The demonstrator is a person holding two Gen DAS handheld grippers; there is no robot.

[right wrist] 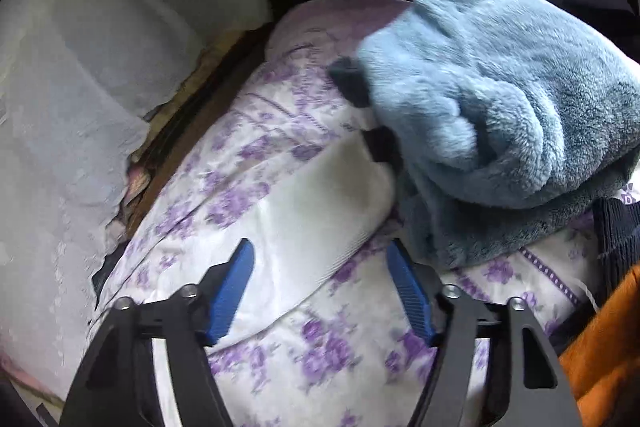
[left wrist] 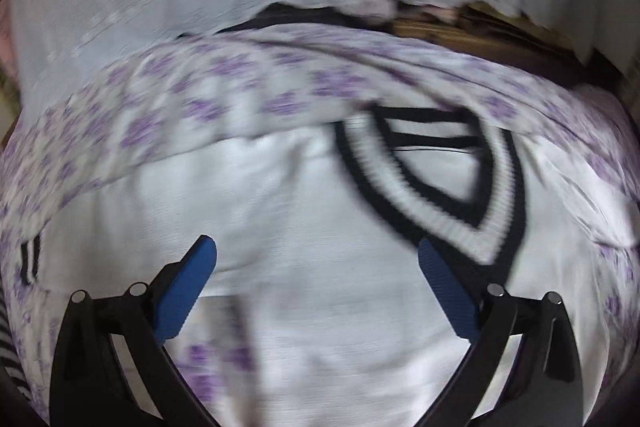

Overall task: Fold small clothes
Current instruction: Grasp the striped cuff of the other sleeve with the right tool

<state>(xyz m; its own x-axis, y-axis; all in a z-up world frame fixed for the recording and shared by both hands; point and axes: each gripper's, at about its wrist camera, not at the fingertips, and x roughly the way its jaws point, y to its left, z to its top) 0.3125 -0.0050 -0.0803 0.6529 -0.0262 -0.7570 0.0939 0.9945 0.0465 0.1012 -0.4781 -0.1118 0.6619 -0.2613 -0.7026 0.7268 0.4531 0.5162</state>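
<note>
The left tongs [left wrist: 316,259] are seen spread wide, with nothing between the blue pads [left wrist: 188,291]; they hang above the white garment [left wrist: 280,219] without a visible touch. The garment's body lies directly under and ahead of them, and its black-and-white ribbed V-neck [left wrist: 436,179] is found just beyond the right-hand pad, the point of the V close to that fingertip. The upper part of the garment is covered by a fold of the floral bedsheet [left wrist: 224,99], so the shoulder line cannot be made out. A striped cuff or hem [left wrist: 30,259] is glimpsed far to the left, which suggests that the long axis runs across the view, not away from the tongs.

The right tongs [right wrist: 320,267] are held partly open, also empty, above a white edge of the same garment [right wrist: 320,195] that lies between and beyond the pads on the bed. A fluffy blue garment [right wrist: 500,95] is heaped beyond and to the right, resting against that white edge.

Both tongs are judged close to the garment. Which hand is nearer cannot be settled; the neckline sits nearest the left.
</note>
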